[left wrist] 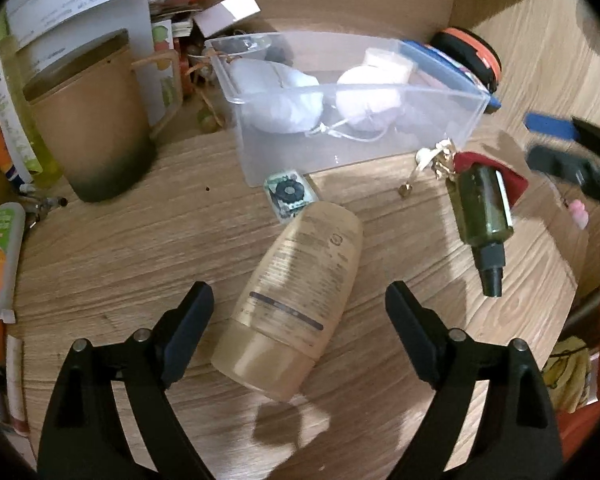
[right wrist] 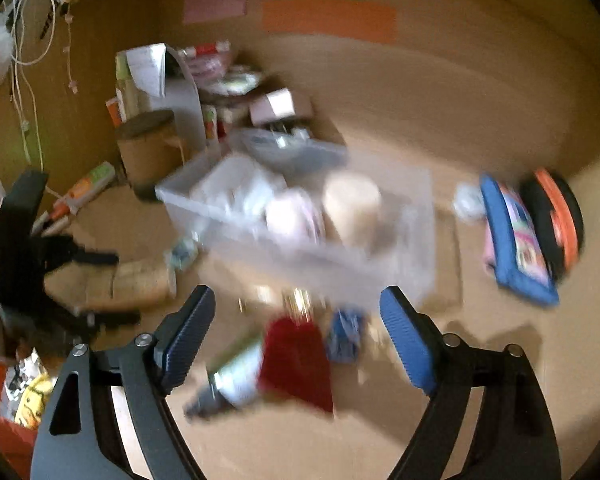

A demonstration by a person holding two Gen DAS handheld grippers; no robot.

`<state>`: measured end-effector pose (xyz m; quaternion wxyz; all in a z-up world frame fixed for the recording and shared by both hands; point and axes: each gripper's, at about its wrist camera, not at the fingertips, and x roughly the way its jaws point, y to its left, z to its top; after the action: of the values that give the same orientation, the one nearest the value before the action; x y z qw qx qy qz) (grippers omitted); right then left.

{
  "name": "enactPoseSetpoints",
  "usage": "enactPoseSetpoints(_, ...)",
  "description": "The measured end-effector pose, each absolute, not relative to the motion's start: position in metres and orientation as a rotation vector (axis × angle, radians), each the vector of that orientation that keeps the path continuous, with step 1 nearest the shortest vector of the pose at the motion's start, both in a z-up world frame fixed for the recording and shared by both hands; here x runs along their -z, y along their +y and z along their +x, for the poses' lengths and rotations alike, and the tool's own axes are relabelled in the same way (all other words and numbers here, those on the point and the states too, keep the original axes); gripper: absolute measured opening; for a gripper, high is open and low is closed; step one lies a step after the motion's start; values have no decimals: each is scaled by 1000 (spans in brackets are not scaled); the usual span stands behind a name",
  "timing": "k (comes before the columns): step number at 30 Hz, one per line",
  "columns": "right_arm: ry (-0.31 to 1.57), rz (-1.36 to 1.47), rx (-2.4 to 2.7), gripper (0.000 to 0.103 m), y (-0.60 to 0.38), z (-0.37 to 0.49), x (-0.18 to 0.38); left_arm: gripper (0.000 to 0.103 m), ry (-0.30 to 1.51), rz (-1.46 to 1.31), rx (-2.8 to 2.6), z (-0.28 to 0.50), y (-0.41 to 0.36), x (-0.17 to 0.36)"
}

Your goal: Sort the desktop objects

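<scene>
A beige tube (left wrist: pixel 300 300) lies on the wooden desk (left wrist: pixel 120 248), cap toward me. My left gripper (left wrist: pixel 299 286) is open around it, both pads clear of its sides. Behind it stands a clear plastic bin (left wrist: pixel 352 152) holding white and pale soft items. A dark green spray bottle (left wrist: pixel 484 216) lies to the right, partly on a red pouch (left wrist: pixel 514 184). My right gripper (right wrist: pixel 297 292) is open and holds nothing; it hovers over the red pouch (right wrist: pixel 296 360) and the green bottle (right wrist: pixel 232 376). The right wrist view is blurred.
A brown cup (left wrist: pixel 92 120) and stacked papers crowd the back left. A small card with a black disc (left wrist: pixel 290 196) and a gold trinket (left wrist: pixel 436 160) lie by the bin. A blue case (right wrist: pixel 516 240) and a black-and-orange round object (right wrist: pixel 556 220) sit at the right.
</scene>
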<state>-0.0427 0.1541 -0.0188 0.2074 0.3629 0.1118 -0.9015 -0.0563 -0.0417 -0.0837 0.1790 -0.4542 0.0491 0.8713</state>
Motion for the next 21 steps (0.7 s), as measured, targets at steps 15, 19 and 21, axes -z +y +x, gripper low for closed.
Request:
enactPoseSetpoints(15,23,1260,2284,72,165,-21,85,88,143,-1354,-2396,-59,-37,86)
enactPoseSetpoints(19,-34,1277,2254,67,159,-36,89,81,173,-1358,-2396,-64,-34,86)
enactPoseSetpoints(21,-23,1280,2250,66,154,-41,90,76,196,-1350,-2394,-65,-33,85)
